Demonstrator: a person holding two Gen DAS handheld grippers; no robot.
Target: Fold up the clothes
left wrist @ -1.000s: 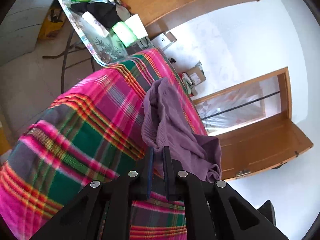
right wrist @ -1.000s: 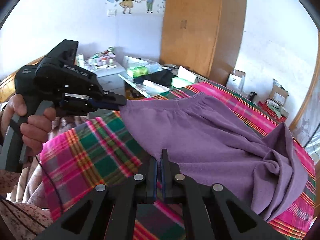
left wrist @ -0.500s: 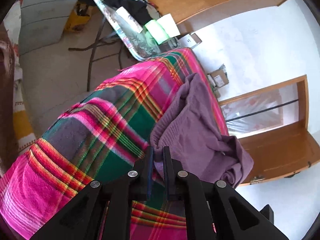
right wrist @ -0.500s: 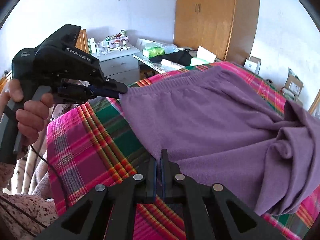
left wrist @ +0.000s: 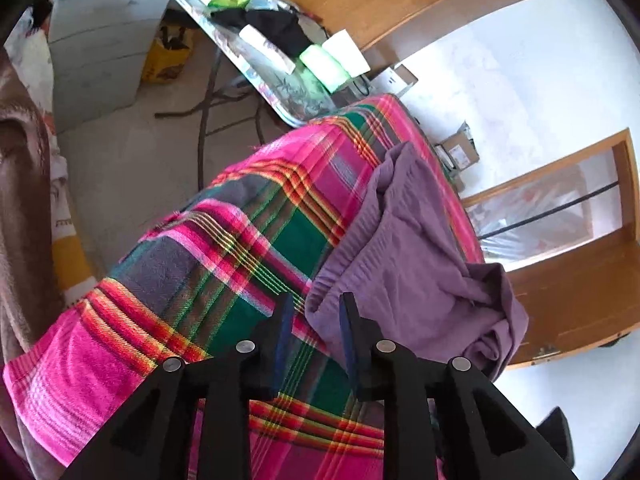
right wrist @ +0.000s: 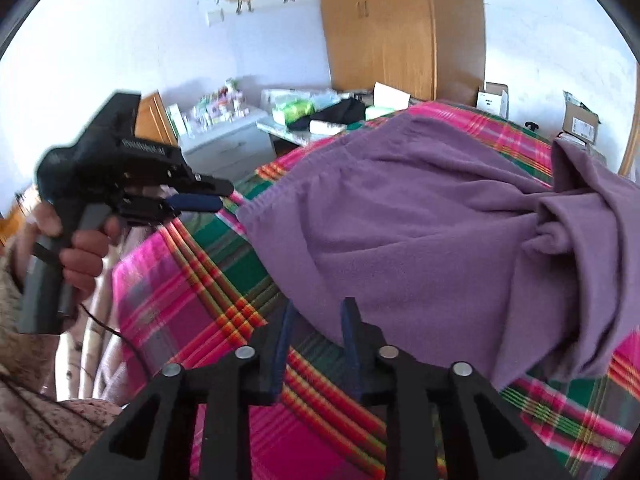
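Note:
Purple trousers lie on a pink and green plaid blanket, waistband spread out and legs bunched at the far end. My left gripper is open, and the near waistband corner lies just ahead, between its fingers. In the right wrist view the left gripper hovers beside that waistband corner, held by a person's hand. My right gripper is open too; its right finger touches the garment's near edge, and nothing is clamped.
A folding table with packets and dark cloth stands past the bed's far end. A white drawer cabinet, a wooden wardrobe and cardboard boxes line the walls. A wooden door is at the right.
Both grippers were shut on the trousers' waistband edge; now both have opened and let it go. The garment has settled flatter on the blanket.

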